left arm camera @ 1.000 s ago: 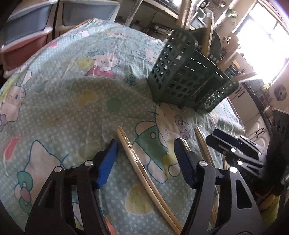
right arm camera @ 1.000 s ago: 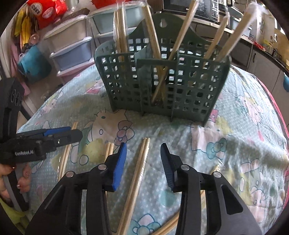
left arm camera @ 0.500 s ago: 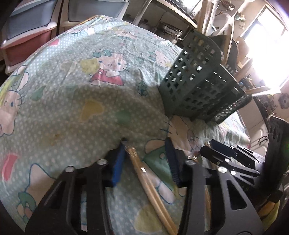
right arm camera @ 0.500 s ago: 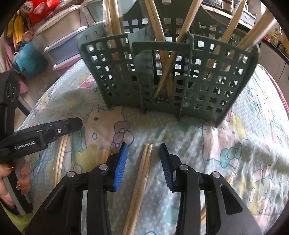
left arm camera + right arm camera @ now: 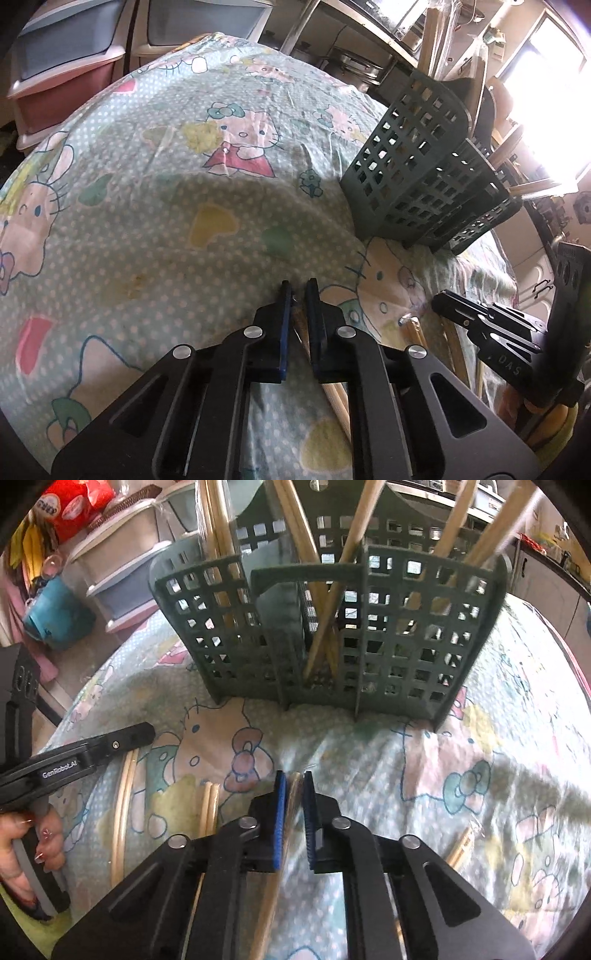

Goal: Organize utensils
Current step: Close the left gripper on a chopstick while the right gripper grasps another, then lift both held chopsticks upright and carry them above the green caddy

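A dark green lattice utensil basket (image 5: 332, 627) (image 5: 417, 177) stands on the cartoon-print tablecloth (image 5: 147, 184) with several wrapped chopstick pairs upright in it. My left gripper (image 5: 298, 286) is shut on a wrapped chopstick pair (image 5: 334, 400) that lies on the cloth. My right gripper (image 5: 293, 775) is closing its jaws, and another wrapped chopstick pair (image 5: 271, 897) sits pinched between the blue pads. Each gripper shows in the other's view: the right gripper (image 5: 443, 299) beside the left, the left gripper (image 5: 140, 734) low over the cloth.
More chopstick pairs lie loose on the cloth: one pair (image 5: 210, 805), another (image 5: 123, 805) under the left gripper, a third (image 5: 460, 849) at the right. A hand (image 5: 33, 849) holds the left gripper's handle. Plastic storage drawers (image 5: 66, 55) stand beyond the table's edge.
Both grippers have closed from wide open onto the chopstick pairs that lay between their fingers. Both views have drawn a little closer to the basket.
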